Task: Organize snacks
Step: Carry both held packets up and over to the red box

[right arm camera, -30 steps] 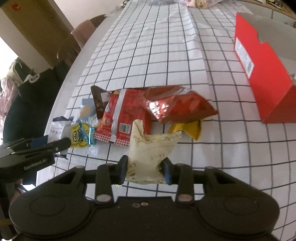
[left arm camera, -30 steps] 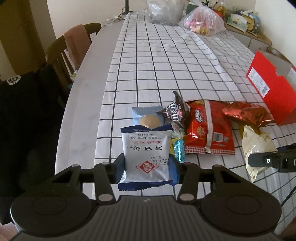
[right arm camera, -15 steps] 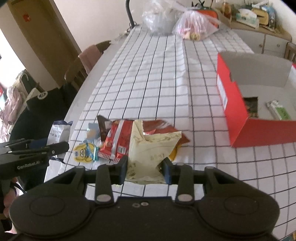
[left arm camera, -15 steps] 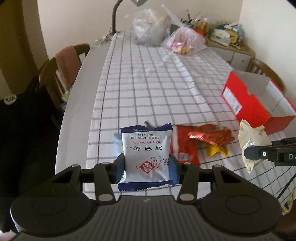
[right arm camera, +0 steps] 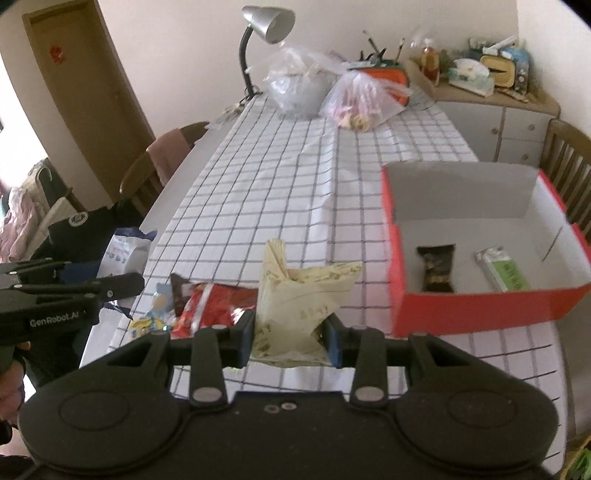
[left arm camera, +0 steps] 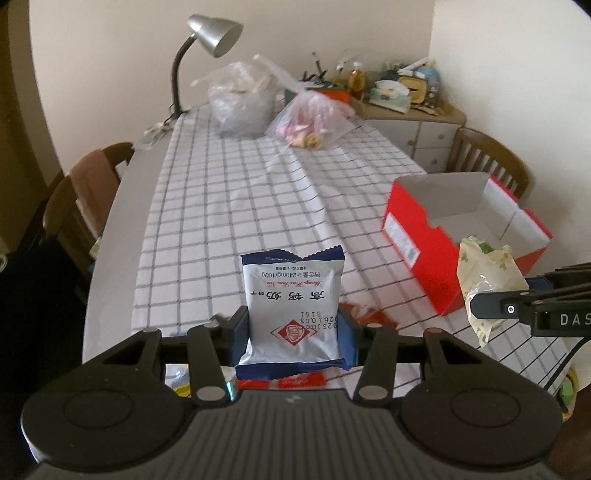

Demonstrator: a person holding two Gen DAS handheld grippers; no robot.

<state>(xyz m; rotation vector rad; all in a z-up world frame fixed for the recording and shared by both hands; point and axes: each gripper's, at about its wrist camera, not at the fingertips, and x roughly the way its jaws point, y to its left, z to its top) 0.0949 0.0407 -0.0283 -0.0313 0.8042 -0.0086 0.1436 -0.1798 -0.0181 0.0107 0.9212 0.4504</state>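
The left tool (left arm camera: 293, 338) is clamped on a blue-and-white snack packet (left arm camera: 291, 306), held upright above the table (left arm camera: 122, 206). The right tool (right arm camera: 290, 341) grips a crumpled cream snack bag (right arm camera: 295, 302), also held in the air. Below them, red snack packets (right arm camera: 218, 302) lie on the checked tablecloth (right arm camera: 280, 177). Further right, an open red box (right arm camera: 480, 310) holds a dark packet (right arm camera: 437, 267) and a green one (right arm camera: 502, 269). A silver lamp (right arm camera: 267, 18) stands at the far end.

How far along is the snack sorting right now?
Done: a dark packet and a green packet lie in the red box. In hand: left gripper holds the white-and-blue packet; right gripper holds the cream bag. Left: the red bag and small wrappers.
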